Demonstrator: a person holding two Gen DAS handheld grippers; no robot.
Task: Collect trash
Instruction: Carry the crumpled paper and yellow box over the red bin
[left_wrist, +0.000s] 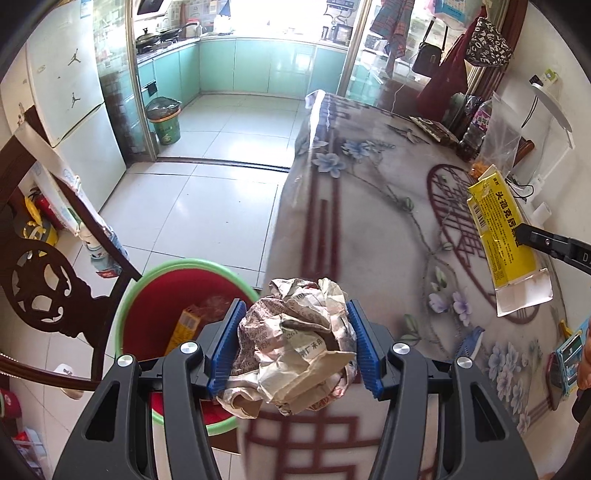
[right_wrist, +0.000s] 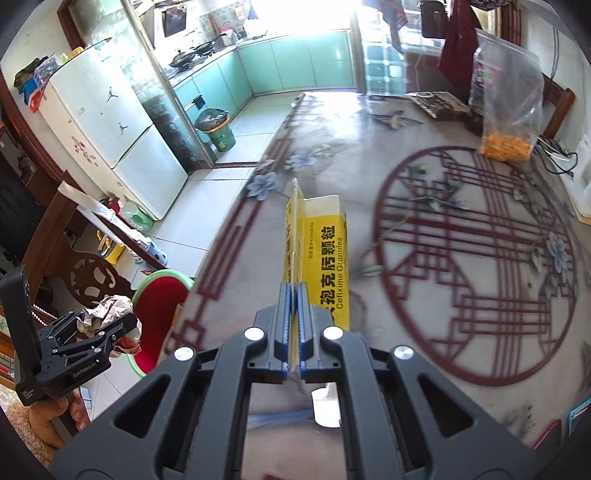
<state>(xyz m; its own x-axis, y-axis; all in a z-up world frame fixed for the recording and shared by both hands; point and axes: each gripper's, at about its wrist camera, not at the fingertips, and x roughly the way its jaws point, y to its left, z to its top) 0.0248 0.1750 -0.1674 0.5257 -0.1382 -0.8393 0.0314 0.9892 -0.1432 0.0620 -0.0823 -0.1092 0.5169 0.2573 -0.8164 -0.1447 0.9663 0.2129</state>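
Trash in transit: left gripper (left_wrist: 293, 345) clamps crumpled paper (left_wrist: 295, 343) beside the red bin (left_wrist: 162, 291), right gripper (right_wrist: 294, 328) pinches a yellow box (right_wrist: 325, 258) above the tabletop (right_wrist: 443, 295); next, release over the bin.

Crumpled paper (left_wrist: 295, 343): beige-grey, dark print. Medicine box (right_wrist: 325, 258): yellow, black lettering, white inner flaps. Bin (left_wrist: 147, 291), near left: red inside, green rim. Tablecloth (right_wrist: 424, 184): grey, blue flowers, maroon lattice circle. Far cabinets (left_wrist: 255, 62): pale teal.
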